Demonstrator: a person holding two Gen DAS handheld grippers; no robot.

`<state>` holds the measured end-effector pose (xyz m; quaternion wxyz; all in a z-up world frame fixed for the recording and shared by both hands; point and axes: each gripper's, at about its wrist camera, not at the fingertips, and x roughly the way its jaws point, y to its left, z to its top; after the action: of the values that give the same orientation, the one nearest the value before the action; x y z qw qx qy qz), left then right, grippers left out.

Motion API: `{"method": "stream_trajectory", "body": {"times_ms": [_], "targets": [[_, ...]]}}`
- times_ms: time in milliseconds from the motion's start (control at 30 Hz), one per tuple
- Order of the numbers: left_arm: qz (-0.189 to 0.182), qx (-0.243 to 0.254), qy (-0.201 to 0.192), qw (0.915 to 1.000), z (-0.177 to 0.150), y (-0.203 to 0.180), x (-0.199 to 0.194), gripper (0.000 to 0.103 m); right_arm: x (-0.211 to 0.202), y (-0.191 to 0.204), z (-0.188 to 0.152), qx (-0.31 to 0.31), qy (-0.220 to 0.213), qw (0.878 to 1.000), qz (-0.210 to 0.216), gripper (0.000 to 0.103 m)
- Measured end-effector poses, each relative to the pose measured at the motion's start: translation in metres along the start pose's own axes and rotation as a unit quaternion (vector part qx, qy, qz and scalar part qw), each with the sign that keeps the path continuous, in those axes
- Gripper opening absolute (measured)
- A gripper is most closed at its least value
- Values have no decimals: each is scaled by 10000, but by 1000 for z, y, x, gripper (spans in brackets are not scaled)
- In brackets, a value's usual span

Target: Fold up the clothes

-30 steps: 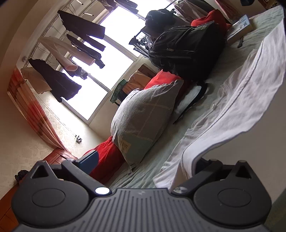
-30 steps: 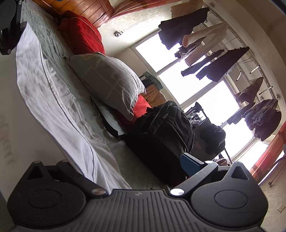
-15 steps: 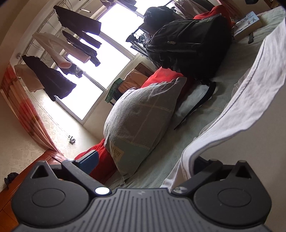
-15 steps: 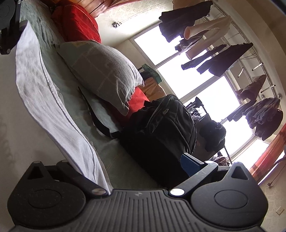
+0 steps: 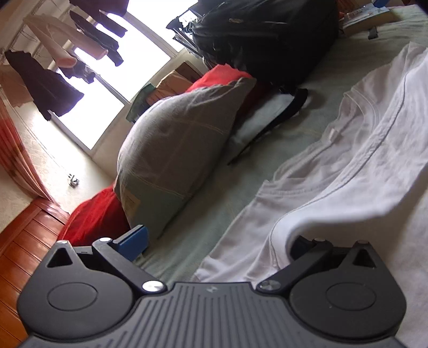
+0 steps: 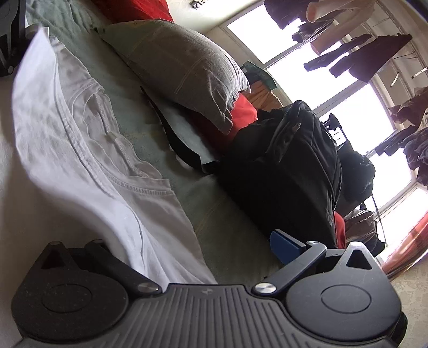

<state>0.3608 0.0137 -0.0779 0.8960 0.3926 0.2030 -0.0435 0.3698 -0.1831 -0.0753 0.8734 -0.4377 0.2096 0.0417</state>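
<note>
A white T-shirt [image 5: 355, 166] lies across the green bedsheet [image 5: 281, 150], collar up, with a folded edge curling toward the camera. My left gripper [image 5: 218, 241] is low over the bed with its jaws wide apart. Its blue-padded finger [image 5: 133, 239] is bare, and the shirt edge drapes over the other finger. The right wrist view shows the same T-shirt [image 6: 80, 150] from the other end. My right gripper [image 6: 187, 245] is also spread wide, one blue-padded finger [image 6: 286, 246] bare and the other hidden under cloth. The left gripper [image 6: 8, 40] shows at the top left corner.
A grey pillow [image 5: 176, 150] leans on red bedding [image 5: 93, 214] along the far side of the bed. A black backpack [image 5: 267, 37] stands beside it, with a box [image 5: 366, 13] behind. Clothes hang before a bright window [image 6: 347, 107]. A wooden headboard [image 5: 18, 254] is at the left.
Both grippers came down toward the bed. The shirt's raised edge sank from a taut band to a fold on the shirt. The collar has come into view.
</note>
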Motion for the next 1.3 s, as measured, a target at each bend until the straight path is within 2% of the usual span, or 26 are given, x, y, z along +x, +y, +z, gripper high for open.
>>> {"method": "stream_trajectory", "body": {"times_ms": [100, 167, 267, 333, 400, 433, 533, 633, 700, 800, 867, 900, 967, 1000, 1067, 1200, 1300], "targets": [[-162, 19, -48, 9999, -5, 8, -17, 102, -14, -9, -5, -18, 40, 9998, 189, 103], [-403, -9, -104, 9991, -9, 16, -34, 102, -30, -17, -11, 6, -7, 9992, 407, 103], [-903, -291, -46, 9955, -18, 29, -61, 102, -54, -33, -23, 327, -66, 9947, 969, 103], [-1485, -680, 4, 9866, -23, 35, -76, 102, -70, -40, -34, 610, -134, 9889, 1345, 103], [-2151, -1113, 44, 9702, -27, 39, -87, 102, -82, -46, -43, 948, -216, 9783, 1828, 103], [-2527, -1357, 89, 9579, -28, 39, -89, 102, -89, -49, -47, 1117, -256, 9717, 2067, 103], [-3385, -1949, 234, 9203, -29, 33, -83, 102, -99, -56, -53, 1794, -305, 9356, 3026, 103], [-3814, -2315, 337, 8943, -28, 23, -70, 102, -102, -54, -58, 2346, -347, 8912, 3866, 103], [-4000, -2534, 391, 8799, -24, 17, -59, 102, -96, -50, -58, 2572, -283, 8690, 4219, 103], [-4245, -2803, 427, 8599, -19, 10, -43, 102, -81, -44, -54, 2811, -297, 8444, 4552, 103], [-4303, -2959, 497, 8513, -16, 8, -30, 102, -68, -40, -48, 2958, -189, 8309, 4708, 103], [-4261, -3028, 532, 8508, -14, 10, -25, 102, -60, -38, -44, 2995, -130, 8254, 4784, 103], [-4111, -3153, 610, 8531, -12, 17, -16, 102, -48, -38, -38, 3008, -3, 8326, 4651, 103], [-3972, -3198, 629, 8579, -11, 22, -12, 102, -42, -39, -35, 3013, 61, 8362, 4582, 103], [-3698, -3314, 579, 8661, -9, 37, -6, 102, -36, -45, -32, 2948, 87, 8514, 4338, 103], [-3261, -3525, 424, 8761, -1, 60, 10, 102, -26, -62, -23, 2768, 26, 8805, 3849, 103], [-2897, -3514, 316, 8897, 13, 67, 21, 102, -14, -73, -13, 2641, -3, 8978, 3524, 103]]}}
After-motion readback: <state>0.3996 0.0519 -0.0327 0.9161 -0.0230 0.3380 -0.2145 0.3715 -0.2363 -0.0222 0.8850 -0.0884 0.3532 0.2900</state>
